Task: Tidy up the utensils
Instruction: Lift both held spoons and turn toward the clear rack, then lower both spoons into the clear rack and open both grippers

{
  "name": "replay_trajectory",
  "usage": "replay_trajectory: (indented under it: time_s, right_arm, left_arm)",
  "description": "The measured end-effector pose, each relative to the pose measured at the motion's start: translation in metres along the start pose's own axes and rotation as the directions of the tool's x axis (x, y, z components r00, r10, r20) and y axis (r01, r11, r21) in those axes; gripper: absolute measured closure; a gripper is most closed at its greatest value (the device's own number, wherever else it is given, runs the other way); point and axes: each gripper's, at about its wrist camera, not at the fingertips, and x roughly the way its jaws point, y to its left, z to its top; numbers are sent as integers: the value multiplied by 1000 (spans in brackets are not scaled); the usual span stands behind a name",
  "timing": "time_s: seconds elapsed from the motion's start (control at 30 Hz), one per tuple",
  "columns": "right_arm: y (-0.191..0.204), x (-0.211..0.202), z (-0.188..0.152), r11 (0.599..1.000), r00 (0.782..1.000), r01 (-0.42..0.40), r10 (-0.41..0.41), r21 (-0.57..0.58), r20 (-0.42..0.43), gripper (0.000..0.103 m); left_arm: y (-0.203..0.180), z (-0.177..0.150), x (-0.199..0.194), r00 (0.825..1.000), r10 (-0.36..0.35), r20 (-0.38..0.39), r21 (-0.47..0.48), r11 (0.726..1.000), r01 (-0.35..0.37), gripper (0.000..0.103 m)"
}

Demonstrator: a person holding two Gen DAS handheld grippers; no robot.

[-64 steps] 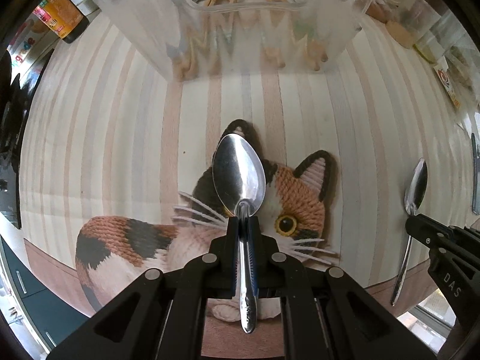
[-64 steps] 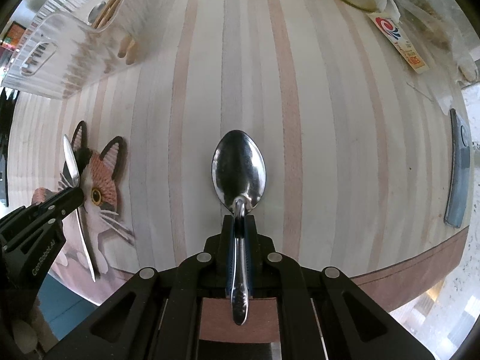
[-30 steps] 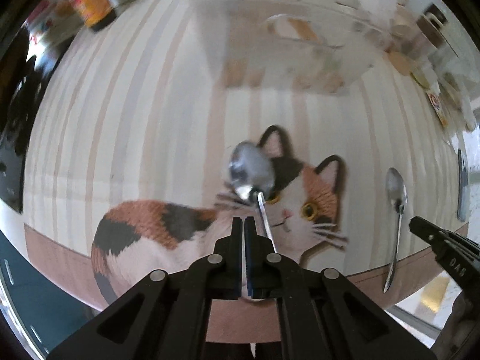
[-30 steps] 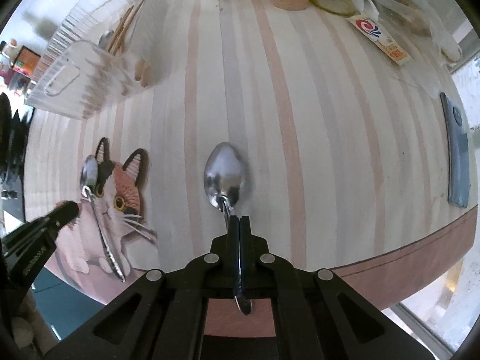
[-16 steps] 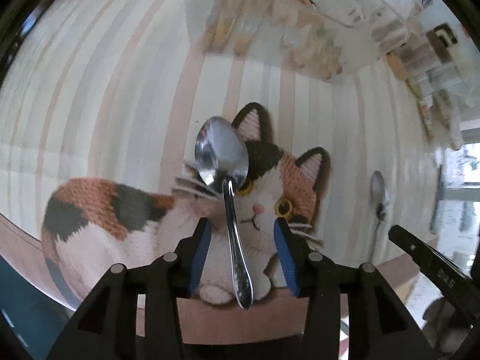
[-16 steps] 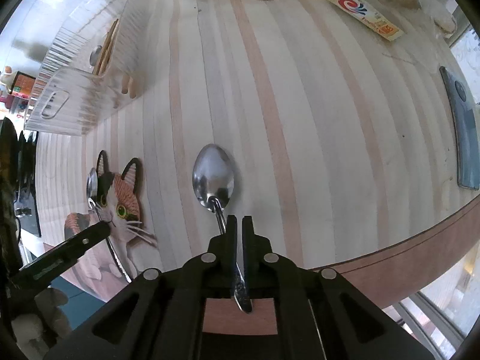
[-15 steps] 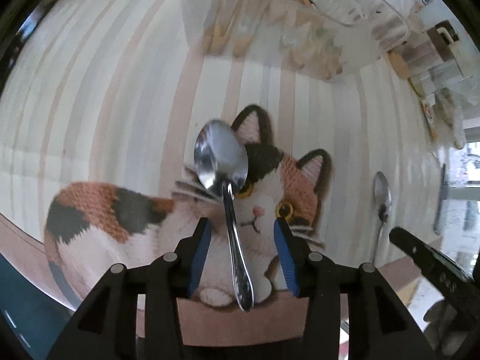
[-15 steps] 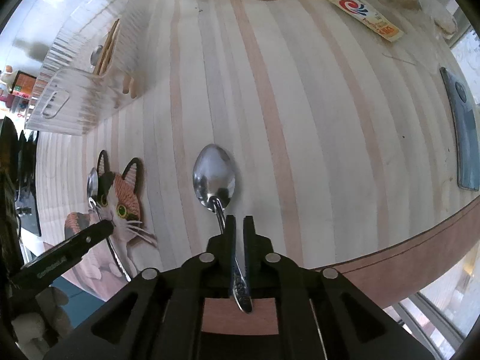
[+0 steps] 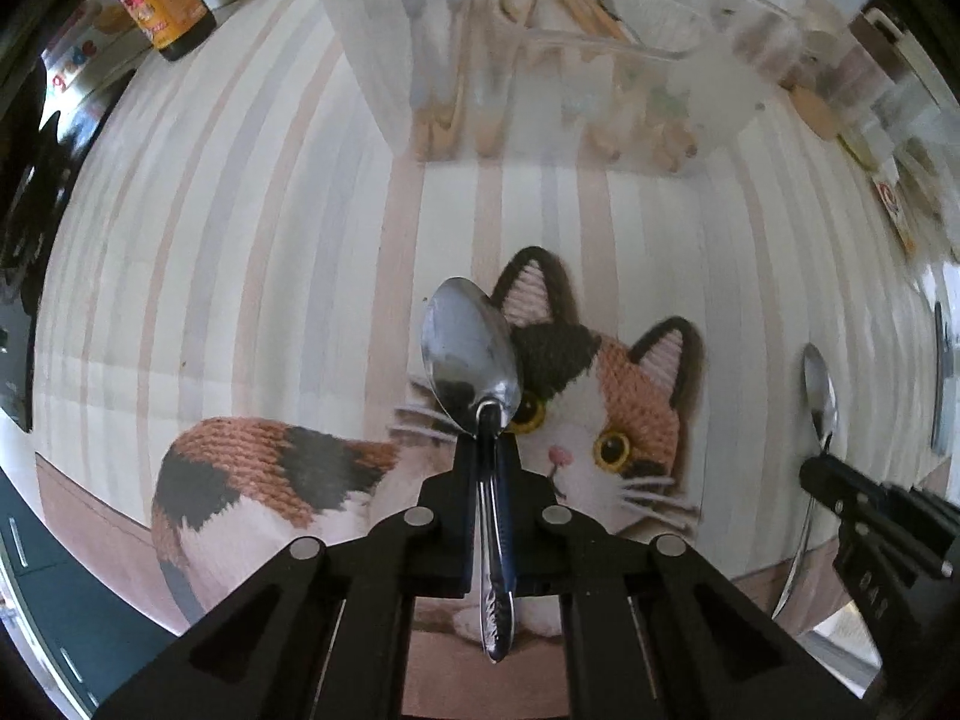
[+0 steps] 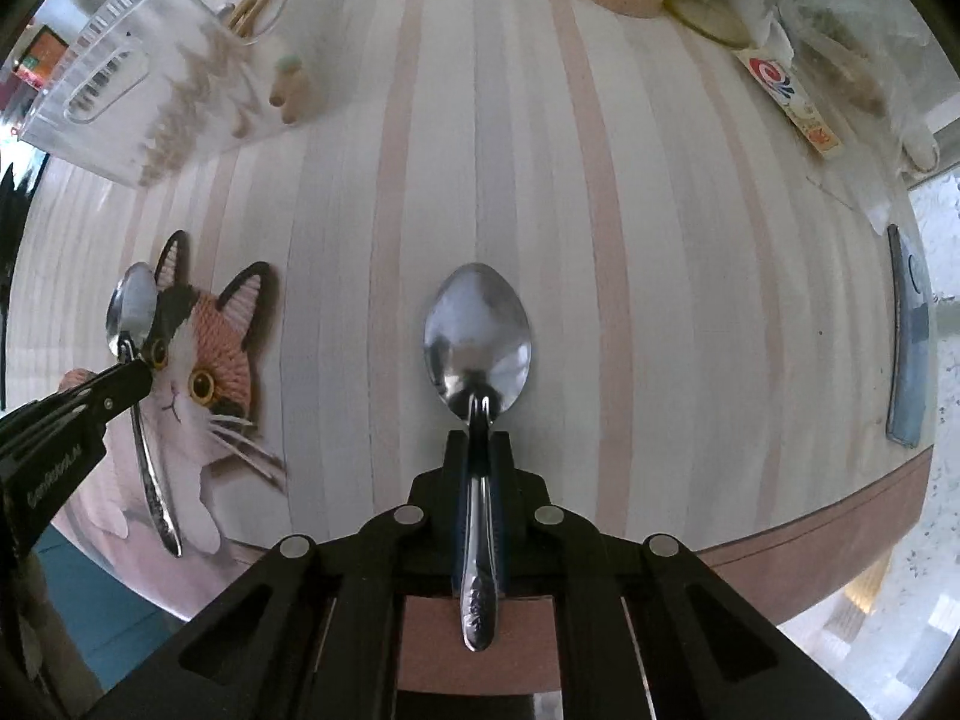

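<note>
We see the striped bench (image 9: pixel 240 240) carrying the clear utensil bin (image 9: pixel 540 60) straight ahead of the left hand-held gripper (image 9: pixel 489 438), nearer it than the right hand-held gripper (image 10: pixel 477 420). Each is pinched on a spoon, left spoon (image 9: pixel 471 354) and right spoon (image 10: pixel 477 330), handles running back along the fingers, bowls pointing forward.

Both my views were bright, lit by soft daylight that seemed strongest at the lower right, where the background washed out white. The fisheye bent the striped worktop (image 10: pixel 660 240) into curves and blackened the corners. The clear bin (image 9: pixel 540 60) looked smeared in the left view. Each spoon (image 10: pixel 477 330) carried mottled reflections; shadows stayed faint.
</note>
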Motion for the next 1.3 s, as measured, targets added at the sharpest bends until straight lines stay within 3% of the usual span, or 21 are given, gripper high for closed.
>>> replay_trajectory:
  time_s: [0.37,0.6,0.77,0.97,1.07,1.3]
  right_arm:
    - [-17,-41,-5,998,996,-49,47,34,75,96]
    - [-26,-101,4,994,980,-104,94,47,177,96]
    - [-4,-132,36,986,957,-163,151,26,247,96]
    - [21,-168,86,975,922,-219,217,-30,321,96]
    - [34,-178,123,972,910,-226,233,-60,343,96]
    - [66,-154,203,966,922,-241,259,-96,288,96]
  left_arm:
    - [-1,-11,-57,989,22,145,54,998,-30,100]
    - [6,-7,-122,962,-15,272,64,998,-3,100]
    - [12,19,-154,941,-59,332,47,998,46,99]
    - [17,75,-180,923,-101,371,20,995,101,100]
    - [23,104,-179,926,-112,361,14,993,115,100]
    - [46,184,-121,970,-150,190,-42,986,161,100]
